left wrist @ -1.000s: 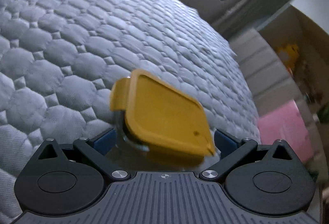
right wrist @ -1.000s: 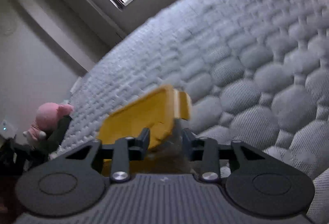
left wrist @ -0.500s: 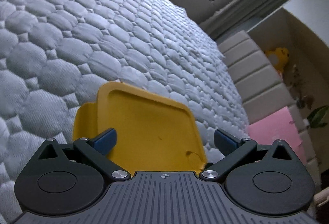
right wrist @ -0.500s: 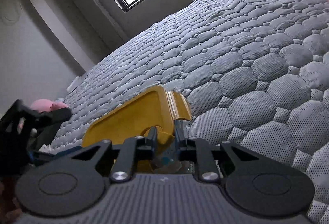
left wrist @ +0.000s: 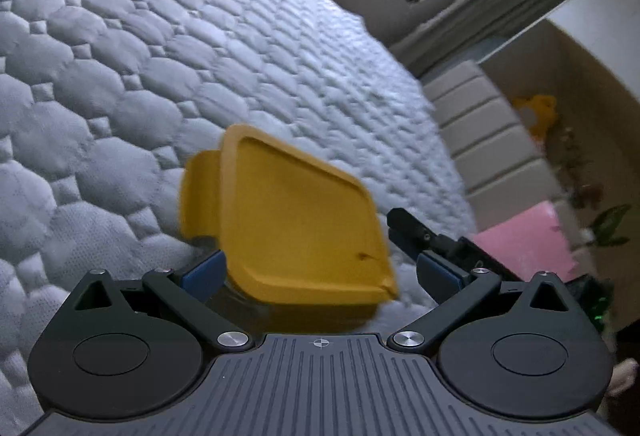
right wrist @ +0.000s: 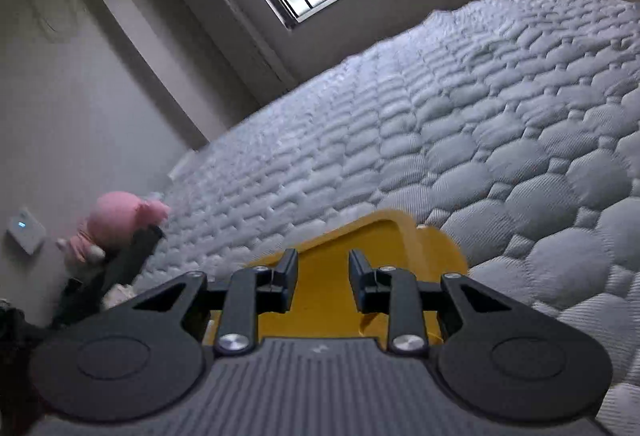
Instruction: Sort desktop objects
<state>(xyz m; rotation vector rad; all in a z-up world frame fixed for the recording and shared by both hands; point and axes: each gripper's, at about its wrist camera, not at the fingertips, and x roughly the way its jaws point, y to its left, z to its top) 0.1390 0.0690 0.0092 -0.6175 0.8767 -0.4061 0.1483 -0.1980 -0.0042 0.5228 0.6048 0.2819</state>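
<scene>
Yellow lidded box (left wrist: 296,232) on bed (left wrist: 120,75). Left gripper (left wrist: 320,272) apart, straddling box. Right gripper (right wrist: 322,276) opening above lid, nothing clamped. Sorting unfinished.

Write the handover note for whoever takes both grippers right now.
Left gripper: jaws spread wide either side of the yellow lid; whether its pads touch what lies beneath is hidden.
Right gripper: jaws opening, nothing between the pads; the lid shows just beyond them.
Things: the lid sits over a container that is mostly hidden, above the grey quilted mattress.
Done: no sorted item is visible.
Left: probably settle the lid, then put the box where it belongs; that place is not in view.
</scene>
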